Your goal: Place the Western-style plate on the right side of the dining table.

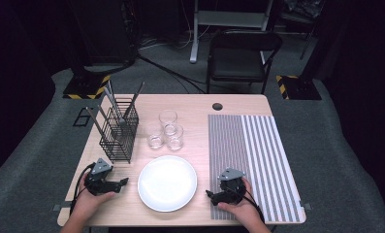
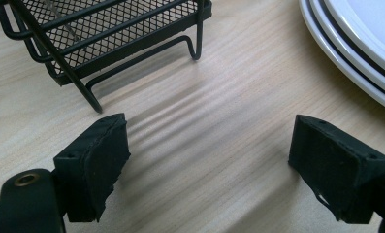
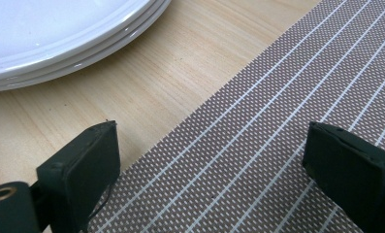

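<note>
A stack of white plates (image 1: pixel 167 183) lies near the front middle of the wooden table (image 1: pixel 195 104). Left of it my left gripper (image 1: pixel 122 183) rests on the wood, held by a hand, its jaws pointing toward the plates. In the left gripper view the gripper (image 2: pixel 209 145) stands open over bare wood, with the plates' rim (image 2: pixel 355 48) at upper right. My right gripper (image 1: pixel 210 194) sits at the near left corner of a striped placemat (image 1: pixel 250 160). In the right gripper view it (image 3: pixel 212 155) stands open across the placemat's edge (image 3: pixel 277 121), with the plates (image 3: pixel 59 34) at upper left.
A black wire rack (image 1: pixel 118 131) with several utensils stands at the left; its foot (image 2: pixel 107 34) is just ahead of the left jaws. Three clear glasses (image 1: pixel 166 130) cluster behind the plates. A black chair (image 1: pixel 243 53) stands beyond the far edge.
</note>
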Action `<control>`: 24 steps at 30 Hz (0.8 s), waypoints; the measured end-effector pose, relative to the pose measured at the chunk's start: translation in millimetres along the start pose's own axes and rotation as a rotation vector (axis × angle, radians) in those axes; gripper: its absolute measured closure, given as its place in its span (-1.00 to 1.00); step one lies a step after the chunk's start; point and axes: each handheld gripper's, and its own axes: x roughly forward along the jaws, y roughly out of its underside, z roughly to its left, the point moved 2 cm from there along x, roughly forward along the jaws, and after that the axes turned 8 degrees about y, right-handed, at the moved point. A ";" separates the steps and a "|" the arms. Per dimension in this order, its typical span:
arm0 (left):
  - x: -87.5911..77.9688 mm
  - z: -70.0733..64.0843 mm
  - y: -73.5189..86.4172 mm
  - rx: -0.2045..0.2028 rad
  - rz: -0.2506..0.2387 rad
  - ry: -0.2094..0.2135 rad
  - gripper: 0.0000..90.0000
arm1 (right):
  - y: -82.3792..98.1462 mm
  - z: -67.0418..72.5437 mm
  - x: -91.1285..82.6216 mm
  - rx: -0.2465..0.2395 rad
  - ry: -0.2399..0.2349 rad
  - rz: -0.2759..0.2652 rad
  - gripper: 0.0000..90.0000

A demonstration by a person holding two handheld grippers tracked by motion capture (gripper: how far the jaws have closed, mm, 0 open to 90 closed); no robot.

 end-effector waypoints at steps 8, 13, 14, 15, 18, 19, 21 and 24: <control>0.8 -0.3 -0.8 -0.018 -0.005 -0.012 -0.67 | 0.0 0.4 -0.1 0.004 0.001 0.002 -0.88; 1.3 -0.1 -0.8 -0.021 -0.015 -0.018 -0.65 | 0.0 0.4 -0.3 0.009 0.001 0.001 -0.87; 1.2 -0.2 -0.8 -0.022 -0.015 -0.019 -0.65 | 0.1 0.7 -0.6 0.015 0.003 0.003 -0.86; 1.1 -0.3 -0.7 -0.024 -0.016 -0.021 -0.64 | 0.1 0.5 -0.6 0.015 0.004 0.002 -0.85; 1.1 -0.2 -0.7 -0.024 -0.017 -0.022 -0.63 | 0.1 0.5 -0.8 0.017 0.006 0.001 -0.84; 0.9 -0.2 -0.8 -0.024 -0.014 -0.021 -0.63 | 0.1 0.2 -0.7 0.014 0.007 -0.001 -0.83; 1.1 -0.3 -0.7 -0.025 -0.017 -0.022 -0.63 | 0.4 -0.9 -1.1 0.009 0.008 -0.003 -0.81; 1.0 -0.1 -0.7 -0.025 -0.017 -0.023 -0.63 | 0.3 -0.8 -1.3 0.016 0.012 -0.004 -0.79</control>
